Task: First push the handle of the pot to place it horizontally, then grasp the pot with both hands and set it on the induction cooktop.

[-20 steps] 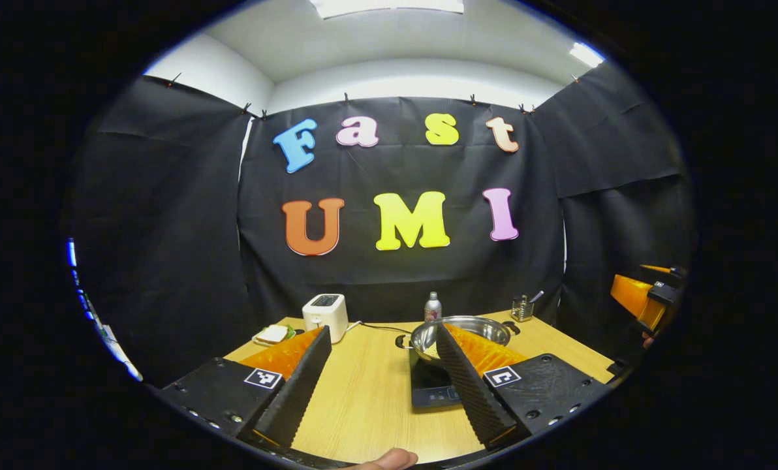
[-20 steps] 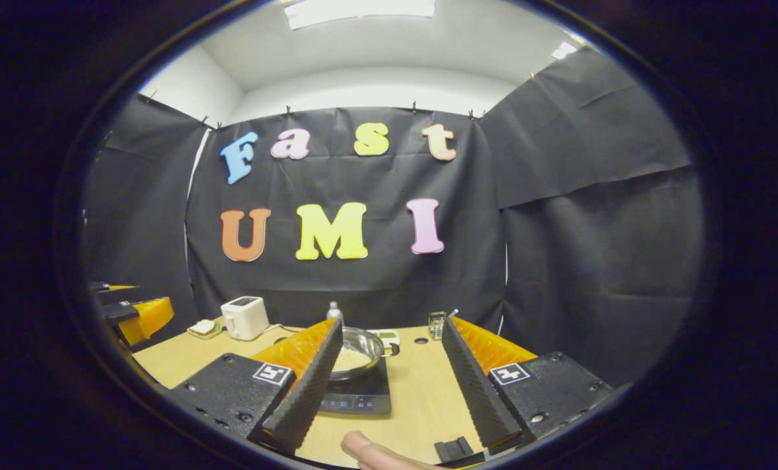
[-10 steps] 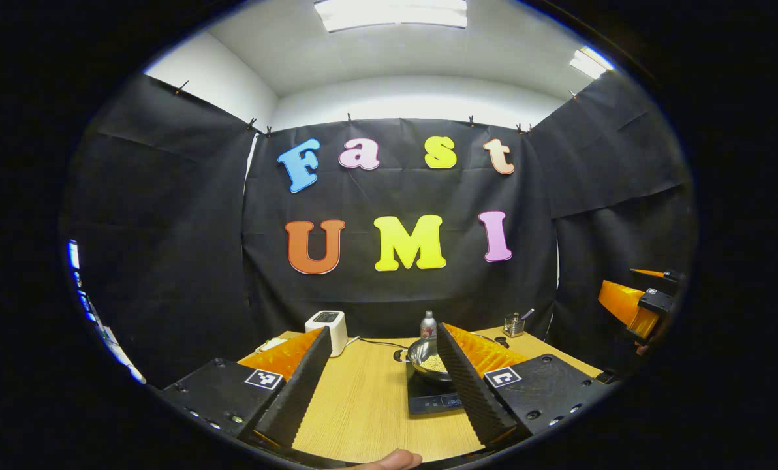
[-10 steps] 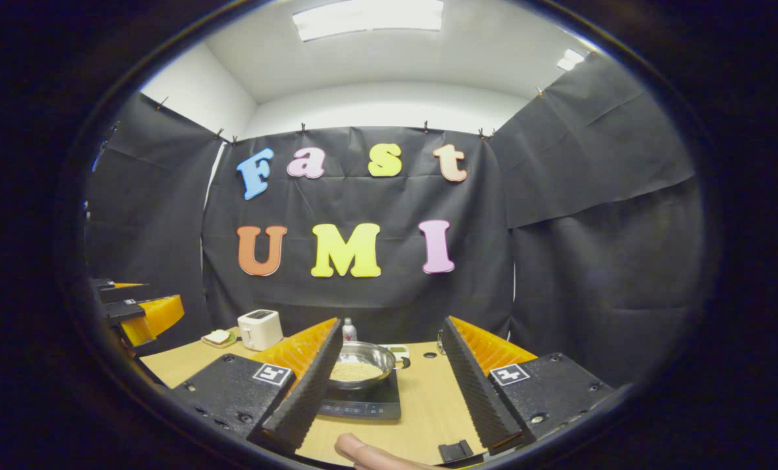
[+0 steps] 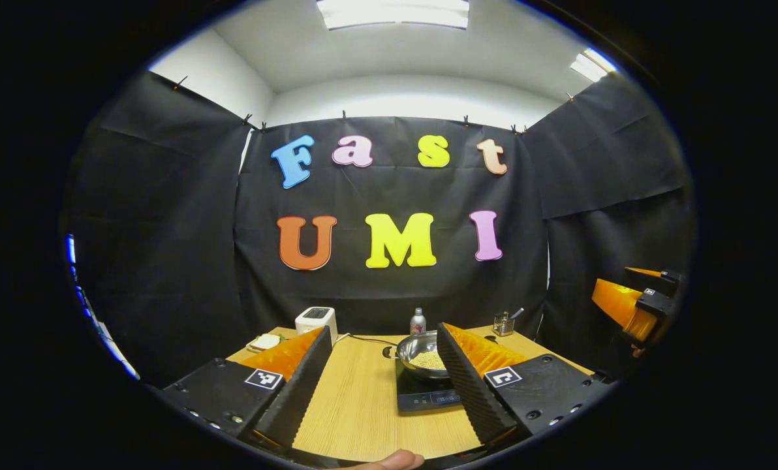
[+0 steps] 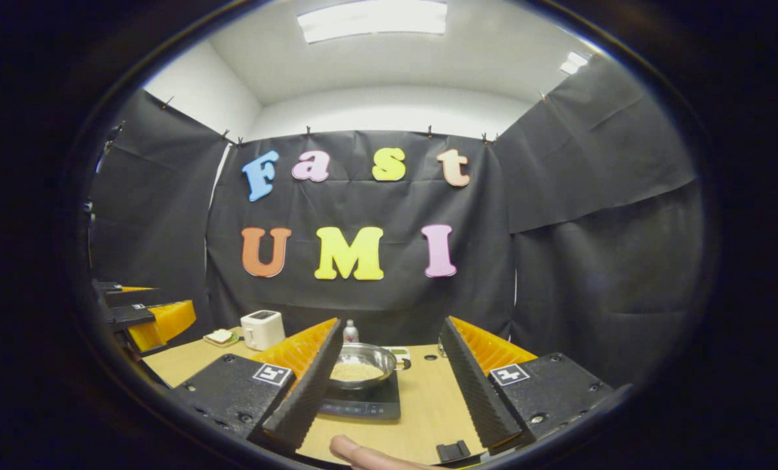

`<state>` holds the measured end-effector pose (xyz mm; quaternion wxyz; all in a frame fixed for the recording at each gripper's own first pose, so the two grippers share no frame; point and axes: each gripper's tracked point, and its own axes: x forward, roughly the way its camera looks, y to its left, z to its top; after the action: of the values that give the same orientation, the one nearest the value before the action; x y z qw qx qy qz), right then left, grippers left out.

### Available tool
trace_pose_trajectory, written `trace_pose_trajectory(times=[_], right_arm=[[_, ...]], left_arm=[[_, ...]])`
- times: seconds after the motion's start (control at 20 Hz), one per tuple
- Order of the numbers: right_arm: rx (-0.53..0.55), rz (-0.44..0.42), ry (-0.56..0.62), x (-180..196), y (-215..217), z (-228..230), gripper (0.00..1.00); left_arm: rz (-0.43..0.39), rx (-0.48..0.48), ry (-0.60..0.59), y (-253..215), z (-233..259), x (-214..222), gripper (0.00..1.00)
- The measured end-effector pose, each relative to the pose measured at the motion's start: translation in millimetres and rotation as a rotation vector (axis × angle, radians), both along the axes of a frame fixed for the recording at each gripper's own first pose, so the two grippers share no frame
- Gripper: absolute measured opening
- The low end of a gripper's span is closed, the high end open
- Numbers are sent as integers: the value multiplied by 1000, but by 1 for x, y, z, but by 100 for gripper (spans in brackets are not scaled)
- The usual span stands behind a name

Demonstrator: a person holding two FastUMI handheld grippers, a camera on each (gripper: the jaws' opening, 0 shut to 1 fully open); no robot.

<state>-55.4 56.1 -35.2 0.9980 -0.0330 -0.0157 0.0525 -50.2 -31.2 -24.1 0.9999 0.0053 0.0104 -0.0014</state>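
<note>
Here both tongs (image 5: 376, 385) (image 6: 389, 385) gape empty; pot (image 6: 361, 365) rests on cooktop (image 6: 369, 403); toaster (image 5: 316, 321) behind.

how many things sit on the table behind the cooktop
4: a white toaster at back left, a plate of toast beside it, a small bottle behind the pot, and a clear holder at back right. The fingers may hide more.

I'm working in a mock kitchen set up inside a booth: black cloth walls (image 5: 167, 261) behind a wooden table (image 5: 363, 405), with a toaster (image 5: 316, 321) left of the cooktop (image 5: 421, 395) and a bottle (image 5: 418, 322) behind it.
</note>
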Motion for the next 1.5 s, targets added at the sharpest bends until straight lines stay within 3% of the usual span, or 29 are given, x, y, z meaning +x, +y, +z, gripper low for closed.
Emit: trace_pose_trajectory(times=[1.5], right_arm=[[-14,56,-4,1,12,-18,94]], left_arm=[[25,4,-11,6,-13,-3,96]])
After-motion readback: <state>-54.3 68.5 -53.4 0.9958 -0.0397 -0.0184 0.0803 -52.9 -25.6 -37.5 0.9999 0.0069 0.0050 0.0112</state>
